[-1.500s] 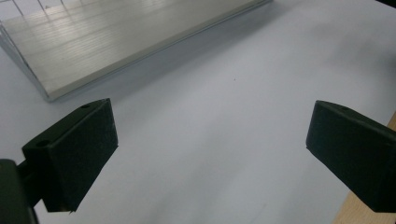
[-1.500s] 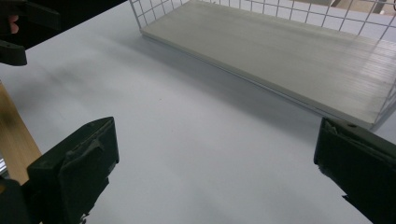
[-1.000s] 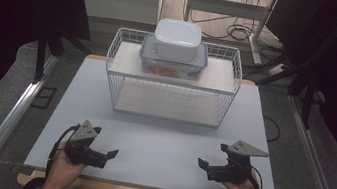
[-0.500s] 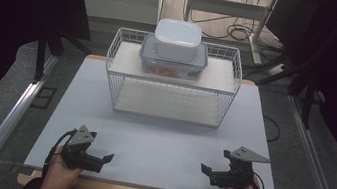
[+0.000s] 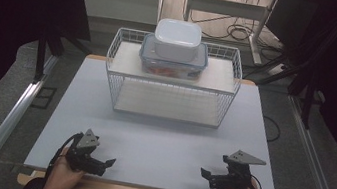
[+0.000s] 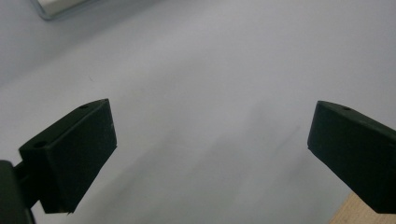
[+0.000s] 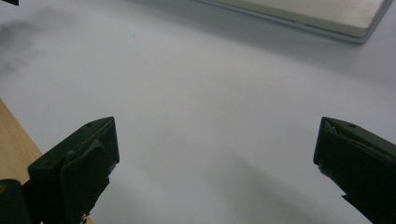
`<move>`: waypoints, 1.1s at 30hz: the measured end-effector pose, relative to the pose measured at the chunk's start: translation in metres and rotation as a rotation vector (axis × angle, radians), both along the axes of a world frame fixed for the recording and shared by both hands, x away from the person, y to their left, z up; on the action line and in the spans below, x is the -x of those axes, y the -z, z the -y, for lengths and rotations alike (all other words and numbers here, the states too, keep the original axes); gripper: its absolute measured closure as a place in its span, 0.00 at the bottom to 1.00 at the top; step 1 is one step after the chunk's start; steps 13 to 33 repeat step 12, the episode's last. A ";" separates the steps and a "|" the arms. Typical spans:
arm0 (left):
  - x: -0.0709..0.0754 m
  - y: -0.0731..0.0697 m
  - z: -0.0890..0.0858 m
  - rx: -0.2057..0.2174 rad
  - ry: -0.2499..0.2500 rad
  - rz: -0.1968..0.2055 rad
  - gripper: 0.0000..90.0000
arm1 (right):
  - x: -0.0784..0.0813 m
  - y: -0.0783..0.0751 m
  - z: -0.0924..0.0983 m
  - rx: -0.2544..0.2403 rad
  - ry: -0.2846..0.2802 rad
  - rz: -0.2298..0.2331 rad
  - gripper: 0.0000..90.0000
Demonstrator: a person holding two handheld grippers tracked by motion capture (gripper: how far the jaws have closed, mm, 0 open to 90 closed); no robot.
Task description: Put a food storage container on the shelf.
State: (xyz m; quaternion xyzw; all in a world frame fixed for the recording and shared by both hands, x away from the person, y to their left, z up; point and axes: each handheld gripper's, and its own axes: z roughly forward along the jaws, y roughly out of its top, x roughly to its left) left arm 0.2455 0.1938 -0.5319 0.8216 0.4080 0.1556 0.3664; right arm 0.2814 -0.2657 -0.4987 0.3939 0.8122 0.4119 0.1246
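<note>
A white wire rack stands at the back middle of the white table top. On its upper shelf sits a clear lidded container with something red inside, and a white box rests on top of that. My left gripper lies low at the front left edge, open, nothing between its jaws. At the front right edge my right gripper is open too and holds nothing.
The rack's lower shelf is bare; its corner shows in the right gripper view. A wooden table edge lies under the white top. Black curtains flank both sides; cables and a metal stand are on the floor behind.
Both hands have drawn back toward the front edge of the table and sunk lower. The jaws stay open. The rack and containers have not moved.
</note>
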 end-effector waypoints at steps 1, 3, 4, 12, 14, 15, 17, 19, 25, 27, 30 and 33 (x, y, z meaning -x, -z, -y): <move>-0.001 0.001 0.001 -0.011 0.002 -0.008 0.01 | -0.001 0.002 0.000 0.004 -0.002 -0.003 0.01; -0.002 0.003 0.002 -0.030 0.008 -0.022 0.01 | -0.001 0.004 0.000 0.009 -0.003 -0.012 0.01; -0.002 0.004 0.003 -0.035 0.012 -0.025 0.01 | -0.002 0.005 0.000 0.011 -0.004 -0.017 0.01; -0.003 0.005 0.005 -0.049 0.018 -0.039 0.00 | -0.004 0.010 -0.001 0.034 -0.008 -0.043 0.01; -0.003 0.005 0.005 -0.049 0.018 -0.039 0.00 | -0.004 0.010 -0.001 0.034 -0.008 -0.043 0.01; -0.003 0.005 0.005 -0.049 0.018 -0.039 0.00 | -0.004 0.010 -0.001 0.034 -0.008 -0.043 0.01; -0.003 0.005 0.005 -0.049 0.018 -0.039 0.00 | -0.004 0.010 -0.001 0.034 -0.008 -0.043 0.01; -0.003 0.005 0.005 -0.049 0.018 -0.039 0.00 | -0.004 0.010 -0.001 0.034 -0.008 -0.043 0.01; -0.003 0.005 0.005 -0.049 0.018 -0.039 0.00 | -0.004 0.010 -0.001 0.034 -0.008 -0.043 0.01; -0.003 0.005 0.005 -0.049 0.018 -0.039 0.00 | -0.004 0.010 -0.001 0.034 -0.008 -0.043 0.01; -0.003 0.005 0.005 -0.049 0.018 -0.039 0.00 | -0.004 0.010 -0.001 0.034 -0.008 -0.043 0.01; -0.003 0.005 0.005 -0.049 0.018 -0.039 0.00 | -0.004 0.010 -0.001 0.034 -0.008 -0.043 0.01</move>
